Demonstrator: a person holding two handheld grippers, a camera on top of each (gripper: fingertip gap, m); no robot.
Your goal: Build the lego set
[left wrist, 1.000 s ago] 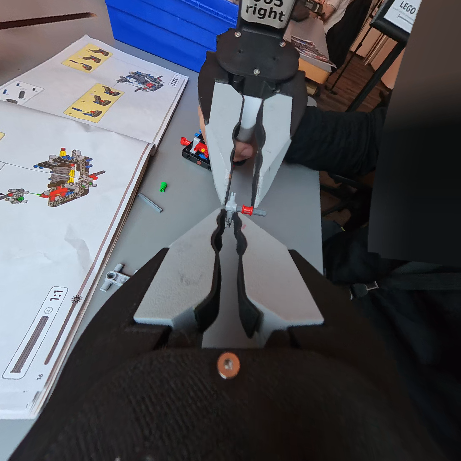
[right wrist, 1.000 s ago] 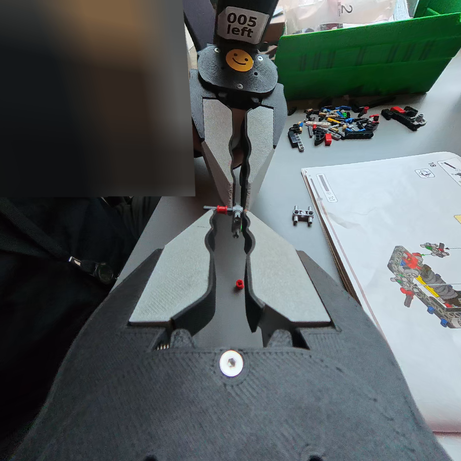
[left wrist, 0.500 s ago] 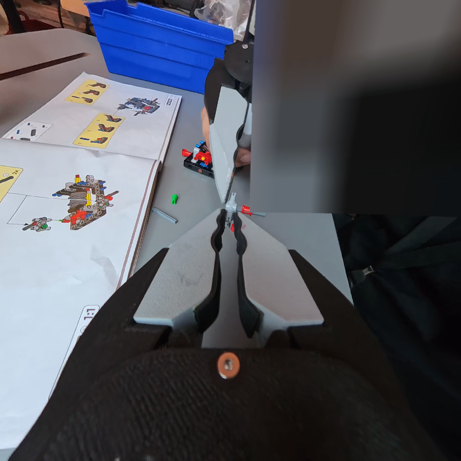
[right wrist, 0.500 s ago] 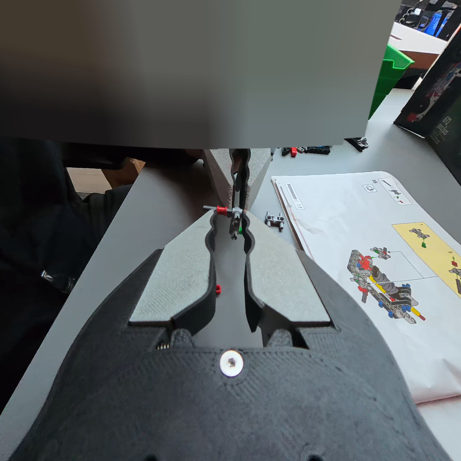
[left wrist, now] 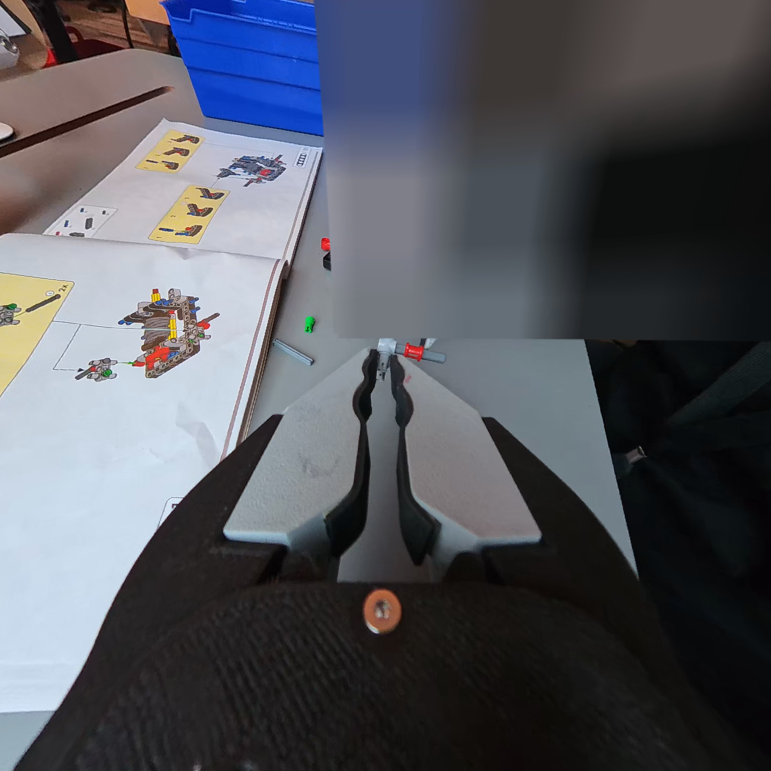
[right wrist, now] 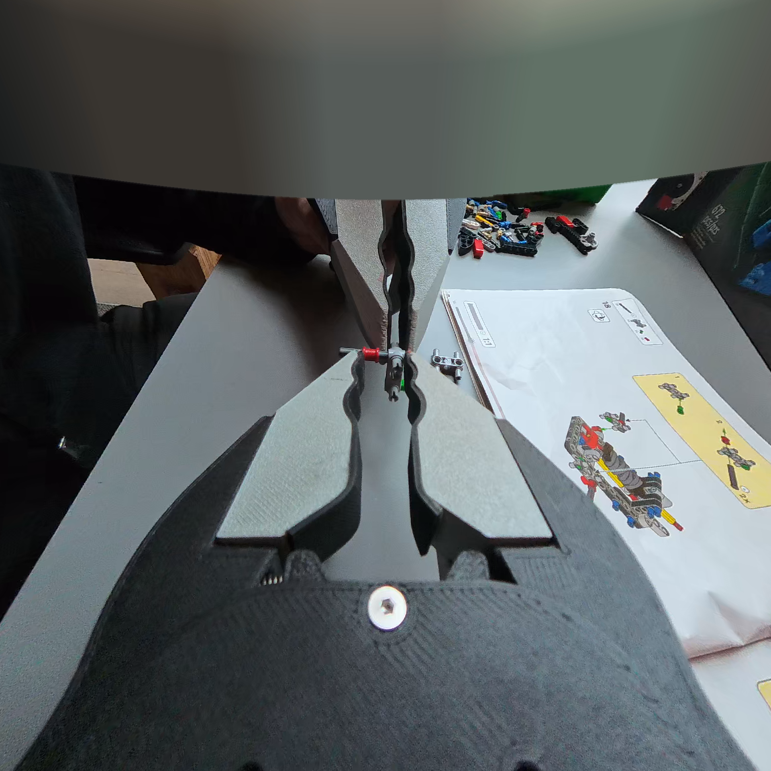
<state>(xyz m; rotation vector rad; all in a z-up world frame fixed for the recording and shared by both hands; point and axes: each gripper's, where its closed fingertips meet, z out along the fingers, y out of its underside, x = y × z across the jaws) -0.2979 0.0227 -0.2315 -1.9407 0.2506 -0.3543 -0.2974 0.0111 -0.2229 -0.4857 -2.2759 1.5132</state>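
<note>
Tip to tip above the grey table (right wrist: 233, 375), left gripper (left wrist: 381, 367) pinches the small grey connector-and-axle assembly (right wrist: 390, 363) with its red bush (right wrist: 370, 354), right gripper (right wrist: 386, 369) narrowly gapped around it—best kept aligned, pressed gently.

Held at my left fingertips (left wrist: 381, 362): small grey connector with red-bushed axle (left wrist: 413, 351), axle projecting right. Left of my fingers: short grey axle (left wrist: 293, 352), green pin (left wrist: 309, 324), then open white instruction booklet (left wrist: 125, 417). Beyond my right fingers (right wrist: 386, 367), to the right: pile of loose mixed-colour pieces (right wrist: 500, 233); grey two-hole connector (right wrist: 447, 362) just beside.
</note>
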